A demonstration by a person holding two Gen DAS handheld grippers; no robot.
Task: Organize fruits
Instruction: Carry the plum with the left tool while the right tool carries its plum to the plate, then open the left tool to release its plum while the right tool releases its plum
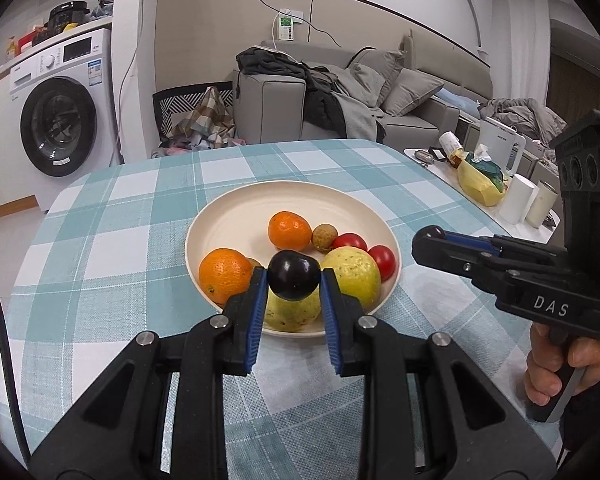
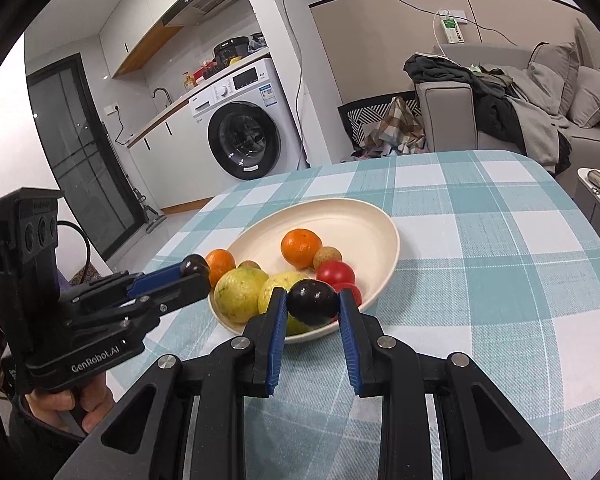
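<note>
The left gripper point(image 1: 294, 276) has its jaws closed narrowly on a dark plum point(image 1: 293, 275), the blue pads pressing both its sides. The right gripper point(image 2: 313, 303) grips a second dark plum point(image 2: 313, 302) the same way. Both plums hang just above the near rim of the cream plate point(image 1: 228, 216) on the checked table point(image 1: 100, 216), with oranges, yellow fruits and red tomatoes lying just beyond the jaws.

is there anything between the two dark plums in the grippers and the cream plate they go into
Nothing visible blocks either one. The left gripper holds a dark purple round plum over the near rim of the cream plate; the right gripper holds another plum. Only the near side is crowded with yellow-green fruits.
</note>
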